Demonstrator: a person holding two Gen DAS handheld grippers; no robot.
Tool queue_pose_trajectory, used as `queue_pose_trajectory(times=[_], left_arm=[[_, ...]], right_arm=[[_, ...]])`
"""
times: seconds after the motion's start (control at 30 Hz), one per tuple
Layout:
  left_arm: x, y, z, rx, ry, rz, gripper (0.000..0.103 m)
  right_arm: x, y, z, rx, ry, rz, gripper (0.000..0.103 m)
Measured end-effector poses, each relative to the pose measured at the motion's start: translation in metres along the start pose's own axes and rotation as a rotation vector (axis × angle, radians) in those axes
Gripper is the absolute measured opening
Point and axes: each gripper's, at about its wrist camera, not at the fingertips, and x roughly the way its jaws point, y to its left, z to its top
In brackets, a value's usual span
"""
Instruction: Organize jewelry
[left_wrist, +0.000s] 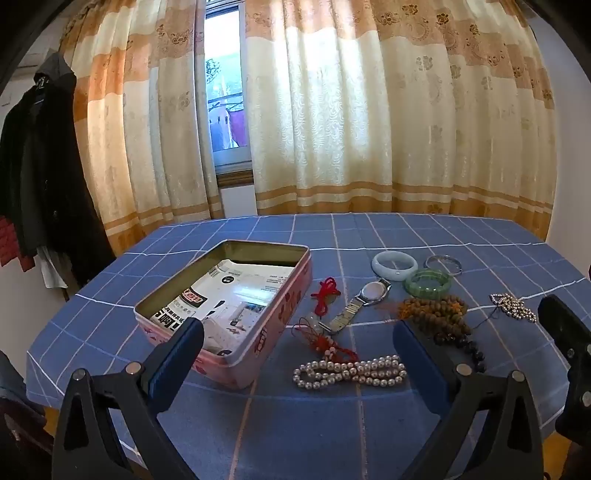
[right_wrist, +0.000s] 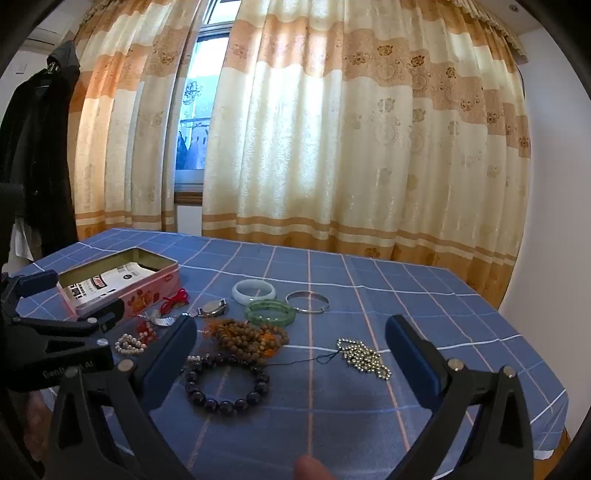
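Left claw (left_wrist: 297, 325) and right claw (right_wrist: 291, 326): both spread wide, nothing between the pads, each tilted slightly downward, held side by side above the desk (right_wrist: 424, 295).

We've got cream and orange floral curtains (left_wrist: 369, 122) glowing with daylight, parted over a window (left_wrist: 225, 92). White walls (right_wrist: 554, 184) either side, dark coats (left_wrist: 40, 166) hanging on the left, and a table in a blue checked cloth (right_wrist: 406, 295).

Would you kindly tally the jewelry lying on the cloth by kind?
Bangles: 3: pale, green, silver
Bead strings: 4: pearl, brown, dark, metallic
Watch: 1
Red cord pieces: 2
Total: 10
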Motion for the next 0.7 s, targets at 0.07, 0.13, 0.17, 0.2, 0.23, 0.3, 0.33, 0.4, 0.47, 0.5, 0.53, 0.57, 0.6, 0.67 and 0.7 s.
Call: queue_pose_trajectory(times=[0.07,0.13,0.17,0.2,0.23,0.3,0.33,0.4,0.47,0.5,0.53,0.57,0.6,0.67,0.7], left_arm=[[0.0,0.003,0.0,-0.037,0.004,-0.015,0.102],[-0.002,0.002,-0.001,-0.034,0.002,-0.009,0.102],[-0.003,0.002,-0.001,-0.031,0.001,-0.004,0.102],[-0.004,0.001,-0.001,-0.029,0.0,-0.001,0.102],[-0.002,0.003,0.002,-0.029,-0.001,-0.01,0.102],[-0.002,0.004,0.002,-0.032,0.001,-0.006,0.102],[-0.003,0.005,0.002,-0.035,-0.001,-0.004,0.102],[0.001,0.01,0.003,-0.045,0.001,-0.01,0.102],[0.001,0.012,0.004,-0.049,-0.002,-0.005,0.102],[0.001,0.012,0.005,-0.051,-0.004,-0.003,0.102],[0.001,0.013,0.005,-0.054,-0.005,-0.003,0.102],[0.001,0.014,0.006,-0.057,-0.007,-0.003,0.102],[0.0,0.015,0.006,-0.058,-0.009,-0.003,0.102],[0.0,0.015,0.007,-0.058,-0.014,0.001,0.102],[-0.001,0.016,0.007,-0.059,-0.015,0.001,0.102]], right_arm=[[0.0,-0.001,0.001,0.002,0.0,-0.002,0.103],[-0.001,-0.001,0.001,0.0,0.0,-0.002,0.103],[-0.002,-0.001,0.001,-0.002,0.0,-0.001,0.103],[-0.003,-0.001,0.001,-0.002,0.0,-0.001,0.103],[0.001,0.002,0.0,-0.002,0.002,0.002,0.103],[0.002,0.004,-0.004,0.0,0.005,0.005,0.103],[0.001,0.005,-0.005,0.0,0.004,0.006,0.103],[0.004,0.005,-0.004,-0.004,0.015,0.009,0.103],[0.005,0.007,-0.005,-0.019,0.015,0.009,0.103],[0.004,0.005,-0.004,-0.025,0.014,0.012,0.103],[0.004,0.006,-0.005,-0.03,0.012,0.013,0.103],[0.004,0.007,-0.005,-0.032,0.009,0.014,0.103],[0.003,0.007,-0.005,-0.03,0.007,0.022,0.103],[0.003,0.007,-0.005,-0.029,0.005,0.029,0.103],[0.003,0.008,-0.005,-0.03,0.004,0.027,0.103]])
